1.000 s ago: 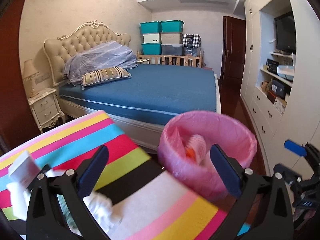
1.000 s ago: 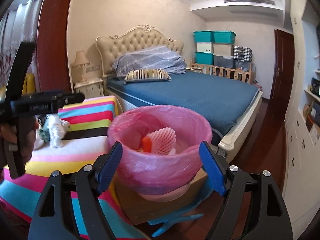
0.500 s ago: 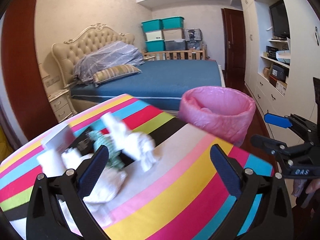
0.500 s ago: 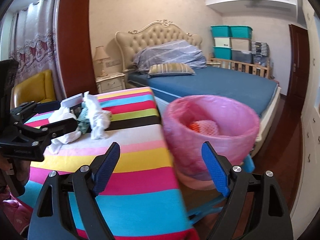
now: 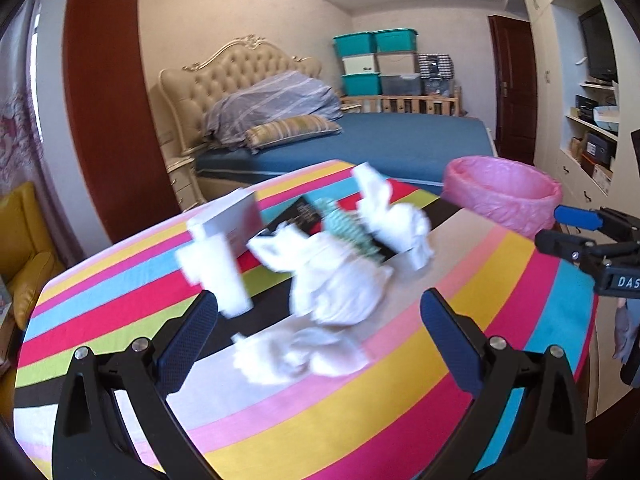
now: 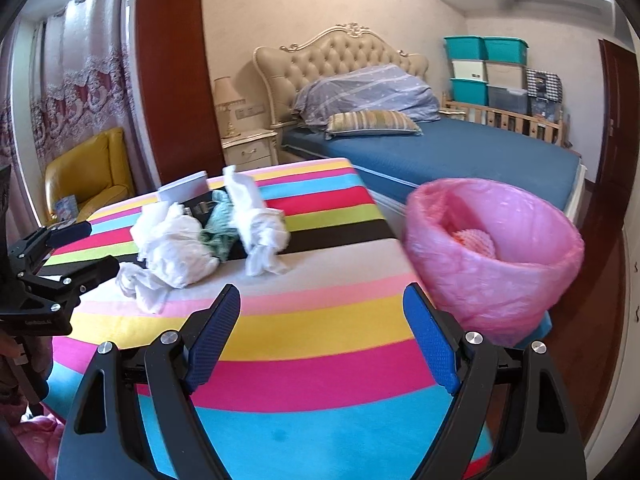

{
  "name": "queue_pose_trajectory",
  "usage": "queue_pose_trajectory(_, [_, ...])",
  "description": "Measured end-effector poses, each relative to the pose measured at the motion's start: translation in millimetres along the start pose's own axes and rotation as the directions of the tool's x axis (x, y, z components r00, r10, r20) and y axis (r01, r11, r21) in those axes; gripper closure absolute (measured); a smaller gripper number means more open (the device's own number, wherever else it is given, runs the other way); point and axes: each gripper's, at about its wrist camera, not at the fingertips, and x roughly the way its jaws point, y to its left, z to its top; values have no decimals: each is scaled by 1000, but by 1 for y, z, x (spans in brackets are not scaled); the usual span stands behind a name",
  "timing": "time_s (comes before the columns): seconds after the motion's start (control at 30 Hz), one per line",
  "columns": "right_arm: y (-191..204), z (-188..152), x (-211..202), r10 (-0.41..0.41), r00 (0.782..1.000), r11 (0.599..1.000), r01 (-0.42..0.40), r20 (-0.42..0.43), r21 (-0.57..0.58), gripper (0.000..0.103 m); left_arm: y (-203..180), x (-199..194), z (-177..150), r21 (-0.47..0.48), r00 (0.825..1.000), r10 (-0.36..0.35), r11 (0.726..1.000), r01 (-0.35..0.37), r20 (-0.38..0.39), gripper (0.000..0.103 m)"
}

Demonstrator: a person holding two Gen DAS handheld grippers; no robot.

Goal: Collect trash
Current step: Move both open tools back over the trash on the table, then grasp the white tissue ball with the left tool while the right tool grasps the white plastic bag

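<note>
trash pile (image 6: 188, 240): crumpled white tissues, a green-white wad, a white card, a dark flat packet; heaped on the striped worktop (image 6: 320, 340), blurred in left wrist view
landmark: all places given from the trash pile
left tongs (image 5: 320, 340): jaws apart, empty; just short of the pile, nearest tissue (image 5: 296, 354) lies between the two tips, not gripped
right tongs (image 6: 320, 332): jaws apart, empty; near side of the pile and off to its right, clear of it
bin (image 6: 496, 248): pink liner, right of the pile, past the worktop edge; foam net inside
bed (image 6: 460, 152): behind the pile, blue sheet
yellow chair (image 6: 88, 172): left of and behind the pile
</note>
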Motion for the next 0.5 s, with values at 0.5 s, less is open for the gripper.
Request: queue_pose_trajectory(0.5, [33, 10, 39, 15, 999, 1000, -14, -52, 15, 24, 42, 28, -19, -70, 991, 2, 998, -11, -131, 10])
